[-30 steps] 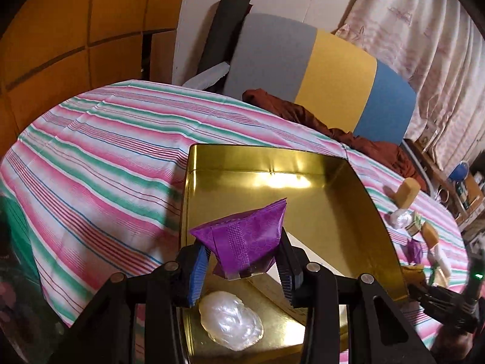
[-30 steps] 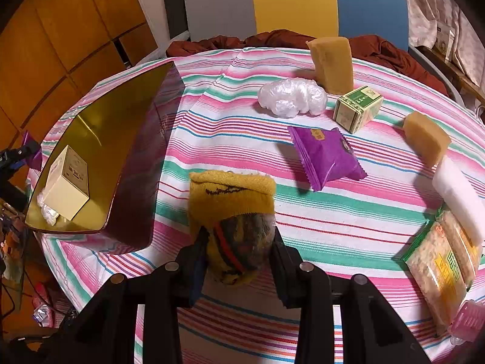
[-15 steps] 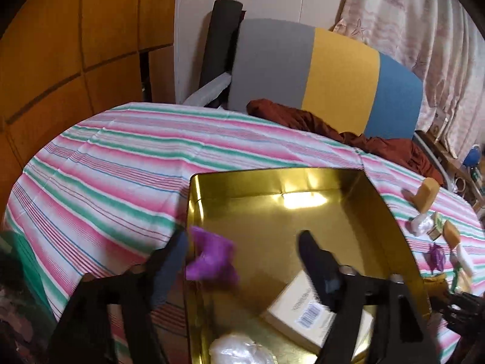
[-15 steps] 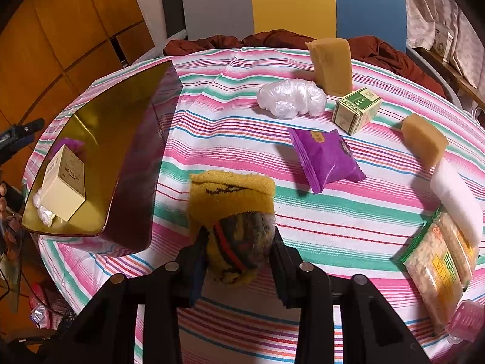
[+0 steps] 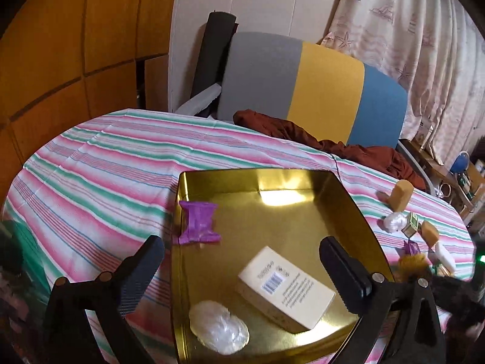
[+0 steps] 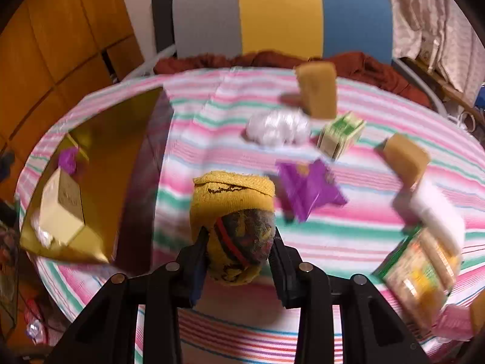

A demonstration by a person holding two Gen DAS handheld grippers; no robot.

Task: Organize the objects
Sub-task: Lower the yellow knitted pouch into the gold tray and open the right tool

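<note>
My left gripper has just been opening and now stands wide, nothing between the jaws. It hovers over the shiny gold square metal tray on the round table with the pink, green and white striped cloth.

The crumpled purple foil snack packet I see lying against the tray's left wall, clear of both fingers. Also in the tray: 1 cream rectangular cardboard box with a barcode near the middle-front, lying flat, and 1 clear crinkled plastic wad at the front-left, just beside the box.

My right gripper is closed on a rolled yellow sock bundle with a dark patterned core and red stripe, pads pressed on both sides of it, held above the table cloth to the right of the tray.

Loose on the table in the right view, blurred: 2 tan sponge blocks, 1 white plastic wad, 1 small green-and-cream carton, a second purple foil packet, 1 white foam block, 1 green-edged snack pack. The far sponge stands upright just behind the white wad. I can't tell what the pink item at the bottom right edge is.
</note>
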